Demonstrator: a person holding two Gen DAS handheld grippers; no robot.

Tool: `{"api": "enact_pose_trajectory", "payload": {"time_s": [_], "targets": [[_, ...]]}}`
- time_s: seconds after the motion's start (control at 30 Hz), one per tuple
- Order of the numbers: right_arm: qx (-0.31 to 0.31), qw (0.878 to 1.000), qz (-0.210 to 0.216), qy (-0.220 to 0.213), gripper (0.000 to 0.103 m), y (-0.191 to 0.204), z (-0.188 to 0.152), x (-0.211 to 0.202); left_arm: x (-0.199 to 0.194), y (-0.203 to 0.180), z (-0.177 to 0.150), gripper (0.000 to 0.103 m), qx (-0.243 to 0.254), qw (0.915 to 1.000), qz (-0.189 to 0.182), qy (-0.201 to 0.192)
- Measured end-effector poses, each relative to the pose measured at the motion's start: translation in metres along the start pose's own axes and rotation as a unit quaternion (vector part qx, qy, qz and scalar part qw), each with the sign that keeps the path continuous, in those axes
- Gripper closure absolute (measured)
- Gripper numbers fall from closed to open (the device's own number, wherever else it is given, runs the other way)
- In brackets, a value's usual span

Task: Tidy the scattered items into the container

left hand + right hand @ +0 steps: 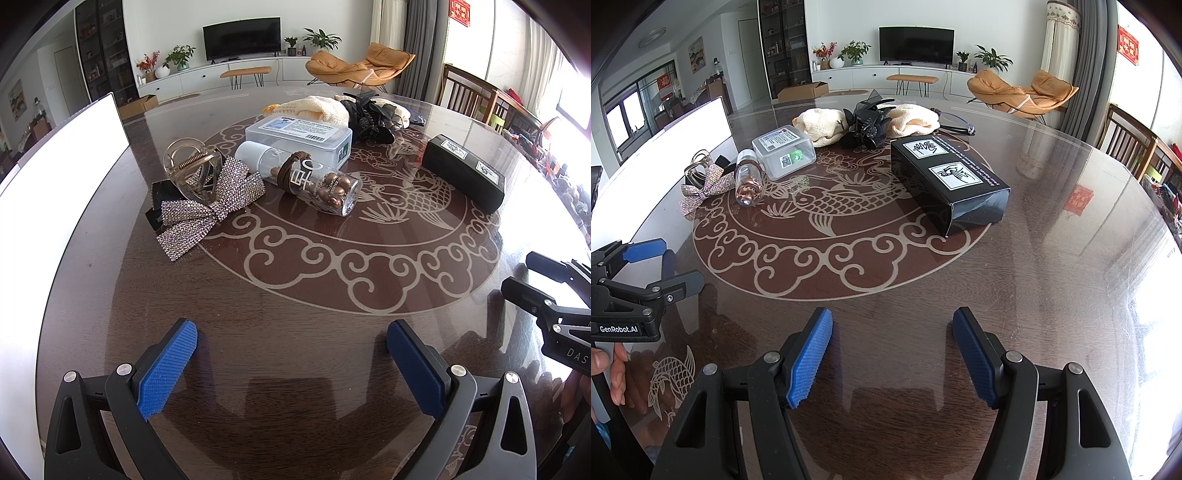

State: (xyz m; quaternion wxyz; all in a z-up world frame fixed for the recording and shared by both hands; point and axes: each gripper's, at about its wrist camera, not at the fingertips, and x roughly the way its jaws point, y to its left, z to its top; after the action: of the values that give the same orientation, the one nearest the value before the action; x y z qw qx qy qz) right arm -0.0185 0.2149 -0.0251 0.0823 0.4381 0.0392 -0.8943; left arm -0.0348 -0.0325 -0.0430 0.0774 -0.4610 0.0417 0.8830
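Only right view shows hand (607, 373) holding left tongs (665, 264).

wall: white, TV (916, 43) at 12 o'clock
seat: orange lounge chair (1023, 92) at 1 o'clock
light: daylight, window at 3 o'clock

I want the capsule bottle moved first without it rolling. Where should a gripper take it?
Grip the capsule bottle across its clear middle, coming from above. It lies on its side, so the round flanks face the pads; the white cap end looks too crowded by the clear box.
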Motion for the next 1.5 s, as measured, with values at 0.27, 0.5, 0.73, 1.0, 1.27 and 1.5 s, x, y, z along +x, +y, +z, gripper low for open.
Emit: {"api": "enact_pose_trajectory", "payload": {"time_s": [0.27, 0.5, 0.73, 1.0, 1.27, 1.5], "targets": [[0.000, 1.000, 0.000, 0.000, 0.034, 0.000, 0.000, 0.000, 0.000, 0.000, 0.000, 0.000, 0.000, 1.0000, 0.000, 0.000], [0.000, 1.000, 0.000, 0.000, 0.034, 0.000, 0.000, 0.000, 0.000, 0.000, 0.000, 0.000, 0.000, 1.0000, 0.000, 0.000], [0.000, 1.000, 0.000, 0.000, 0.034, 0.000, 0.000, 0.000, 0.000, 0.000, 0.000, 0.000, 0.000, 1.0000, 0.000, 0.000], [0.000, 1.000, 0.000, 0.000, 0.034, 0.000, 0.000, 0.000, 0.000, 0.000, 0.000, 0.000, 0.000, 1.0000, 0.000, 0.000], [0.000, 1.000, 0.000, 0.000, 0.034, 0.000, 0.000, 0.000, -0.002, 0.006, -0.001, 0.000, -0.012, 0.9999, -0.007, -0.002], [0.000, 1.000, 0.000, 0.000, 0.034, 0.000, 0.000, 0.000, 0.005, 0.031, 0.023, 0.000, 0.043, 0.9990, 0.003, 0.012]]}}
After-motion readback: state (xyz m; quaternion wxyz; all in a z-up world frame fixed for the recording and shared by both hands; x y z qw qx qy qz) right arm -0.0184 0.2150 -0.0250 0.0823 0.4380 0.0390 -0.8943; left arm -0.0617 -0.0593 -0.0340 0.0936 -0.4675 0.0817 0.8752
